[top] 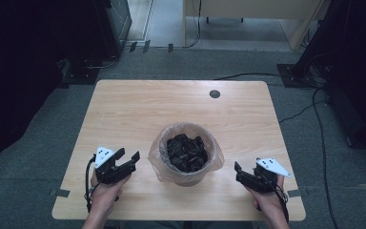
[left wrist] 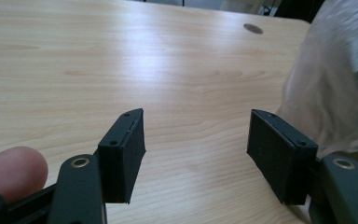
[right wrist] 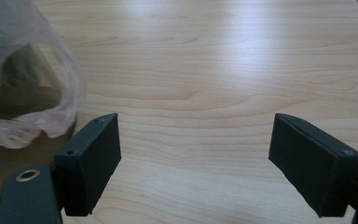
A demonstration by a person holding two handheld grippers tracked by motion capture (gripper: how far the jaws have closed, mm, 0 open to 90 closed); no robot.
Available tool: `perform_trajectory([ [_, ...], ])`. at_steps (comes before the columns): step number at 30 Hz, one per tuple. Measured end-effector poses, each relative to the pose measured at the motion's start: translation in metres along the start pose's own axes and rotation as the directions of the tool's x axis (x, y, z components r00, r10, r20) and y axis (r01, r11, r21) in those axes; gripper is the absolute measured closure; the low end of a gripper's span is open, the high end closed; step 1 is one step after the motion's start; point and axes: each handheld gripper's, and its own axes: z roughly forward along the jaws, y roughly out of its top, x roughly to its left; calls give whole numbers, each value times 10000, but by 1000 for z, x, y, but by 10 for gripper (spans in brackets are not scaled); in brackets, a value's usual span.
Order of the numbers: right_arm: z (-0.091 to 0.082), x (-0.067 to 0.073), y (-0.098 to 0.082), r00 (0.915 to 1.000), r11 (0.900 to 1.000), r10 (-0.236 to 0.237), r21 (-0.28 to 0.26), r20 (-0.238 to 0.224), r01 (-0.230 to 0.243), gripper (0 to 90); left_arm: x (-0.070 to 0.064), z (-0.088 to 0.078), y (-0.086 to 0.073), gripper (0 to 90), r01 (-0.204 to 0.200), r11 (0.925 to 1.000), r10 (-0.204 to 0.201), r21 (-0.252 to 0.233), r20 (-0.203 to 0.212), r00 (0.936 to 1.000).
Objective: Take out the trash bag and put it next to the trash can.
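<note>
Both claws wide and empty, left gripper [top: 127, 156] and right gripper [top: 240, 171] flanking the lined bin [top: 186, 153] of dark scraps [top: 187, 151] just between them on the table [top: 133, 105], bag [left wrist: 335, 79] apparently ungrasped, lifting-out presumably ahead.

A lab or office room: grey carpet floor [top: 19, 162], trailing cables [top: 321, 143], a plain wooden desk [top: 138, 105].

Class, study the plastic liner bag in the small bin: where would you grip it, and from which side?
Grip the bag at its loose overhang draped outside the bin's rim, probably from both sides at once: the left gripper and right gripper flank it, jaws open. The folded film looks thin enough to pinch; the dark contents block the middle.
</note>
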Motion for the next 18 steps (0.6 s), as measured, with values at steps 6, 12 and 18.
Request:
perform_trajectory([
  [6,2,16,2,9998,9999,-47,-114,-178,45,165,5,9,-17,368,-166,9976,201,669,-519,9985],
  [12,7,28,-1,9992,9993,-369,-27,-157,368,165,-16,28,-38,352,-718,9852,818,1557,-591,9949],
  [18,15,36,-11,9984,9979,-550,339,-99,553,164,-44,36,-47,328,-1407,9705,1458,1957,-119,9892],
])
